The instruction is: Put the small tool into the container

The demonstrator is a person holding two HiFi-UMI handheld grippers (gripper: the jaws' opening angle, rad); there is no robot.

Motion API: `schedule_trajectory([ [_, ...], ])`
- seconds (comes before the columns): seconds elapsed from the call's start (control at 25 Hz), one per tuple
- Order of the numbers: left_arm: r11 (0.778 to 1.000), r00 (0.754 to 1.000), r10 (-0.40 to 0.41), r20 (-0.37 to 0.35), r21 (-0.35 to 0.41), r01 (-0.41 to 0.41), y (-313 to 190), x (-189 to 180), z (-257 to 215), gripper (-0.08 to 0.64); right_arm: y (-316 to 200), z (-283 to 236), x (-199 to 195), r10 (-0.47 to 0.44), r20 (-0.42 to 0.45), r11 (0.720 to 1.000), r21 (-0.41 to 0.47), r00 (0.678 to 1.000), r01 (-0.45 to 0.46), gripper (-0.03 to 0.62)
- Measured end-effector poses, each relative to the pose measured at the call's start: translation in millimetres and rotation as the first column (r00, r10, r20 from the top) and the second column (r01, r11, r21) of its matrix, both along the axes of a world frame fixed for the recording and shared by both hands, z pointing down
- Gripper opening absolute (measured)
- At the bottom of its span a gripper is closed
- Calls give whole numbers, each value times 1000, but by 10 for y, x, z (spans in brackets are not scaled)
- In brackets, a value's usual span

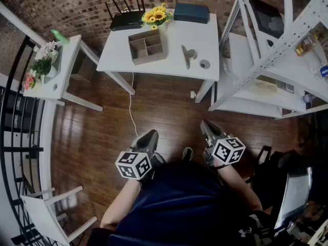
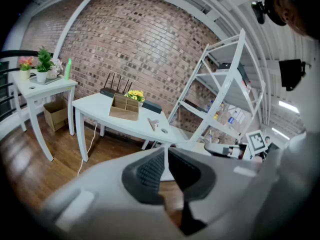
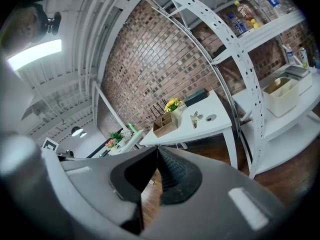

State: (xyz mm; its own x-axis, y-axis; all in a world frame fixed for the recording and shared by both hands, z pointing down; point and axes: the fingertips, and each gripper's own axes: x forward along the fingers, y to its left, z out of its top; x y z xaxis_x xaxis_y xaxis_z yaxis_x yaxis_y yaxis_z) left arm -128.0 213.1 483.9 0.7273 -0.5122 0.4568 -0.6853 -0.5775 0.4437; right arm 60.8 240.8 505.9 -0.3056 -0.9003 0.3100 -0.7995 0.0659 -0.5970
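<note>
A small grey tool (image 1: 187,55) lies on the white table (image 1: 205,39), right of a brown divided box (image 1: 147,46); a small round grey object (image 1: 204,64) sits beside the tool. The same tool (image 2: 153,124) (image 3: 195,117) and box (image 2: 124,107) (image 3: 166,124) show far off in both gripper views. My left gripper (image 1: 149,138) and right gripper (image 1: 207,126) hang low over the wooden floor, well short of the table. Both are shut with nothing between the jaws.
On the table's far edge sit a black router (image 1: 126,19), yellow flowers (image 1: 157,17) and a dark flat box (image 1: 191,13). A white side table (image 1: 54,68) with plants stands left, a white metal shelf unit (image 1: 279,45) right. A white cable (image 1: 130,111) trails on the floor.
</note>
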Motion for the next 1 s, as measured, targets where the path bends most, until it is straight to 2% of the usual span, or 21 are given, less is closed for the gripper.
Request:
schedule_trajectory([
  [0.24,1000,1000,13,18,15,-13,-7,428,-3,40,-21,60,329,-16,11,1000,3,1000,16,11],
  [0.4,999,999,28,43,20,-29,-51,547,-17,46,-71,124,453,-11,21,1000,-9,1000,11,11],
  [0.68,999,998,41,49,19,-42,-611,654,95,53,-459,217,599,28,5,999,-33,1000,-28,11],
  [0.84,993,993,112,43,35,-113,-1124,792,185,79,-778,294,774,101,-35,992,-67,994,-103,11],
  [1.0,972,973,229,41,42,-230,-1676,943,228,99,-1205,249,971,217,-70,970,-94,974,-223,11],
])
